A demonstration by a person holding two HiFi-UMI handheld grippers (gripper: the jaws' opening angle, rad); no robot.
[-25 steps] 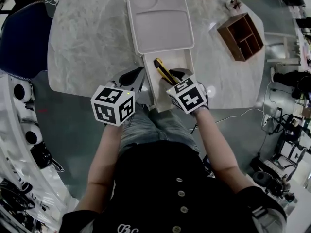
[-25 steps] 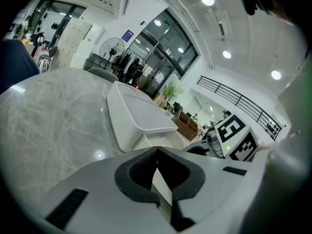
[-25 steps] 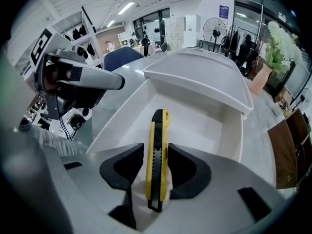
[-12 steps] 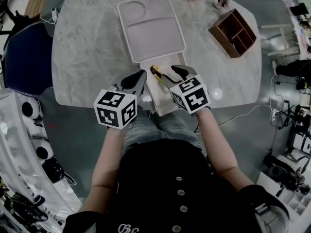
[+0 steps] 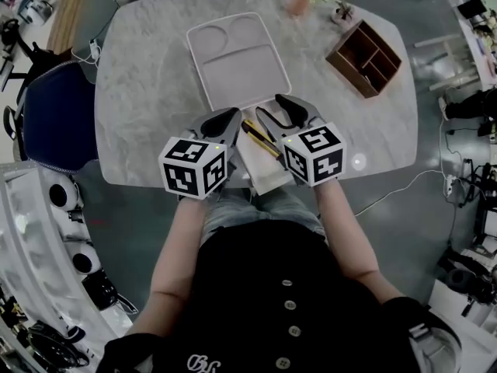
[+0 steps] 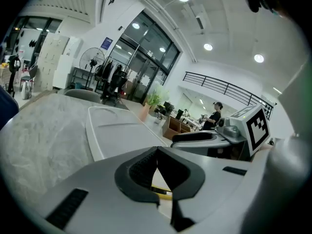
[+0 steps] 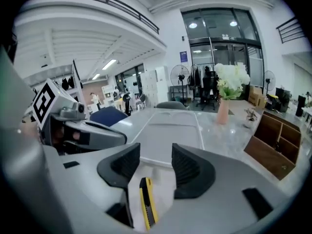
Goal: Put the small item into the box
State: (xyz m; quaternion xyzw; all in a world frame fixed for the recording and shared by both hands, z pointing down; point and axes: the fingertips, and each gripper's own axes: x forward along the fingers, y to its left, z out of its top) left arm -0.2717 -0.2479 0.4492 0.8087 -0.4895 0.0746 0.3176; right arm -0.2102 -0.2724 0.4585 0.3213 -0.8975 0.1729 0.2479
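Item: yellow utility knife (image 5: 261, 137), lying in the white box (image 5: 268, 173) on the bench (image 5: 155, 68). Your right gripper (image 5: 269, 105) has just opened wide, is empty and has lifted clear. Left gripper (image 5: 231, 115) closed, empty. Placement looks complete.

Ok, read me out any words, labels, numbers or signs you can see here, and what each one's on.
Nothing can be read out in full.
Left marker cube and right marker cube: black-and-white square patterns only, no letters or numbers.
White script on the dark shirt: cut off by the picture edge, unreadable.
Blue wall sign: too small to read.
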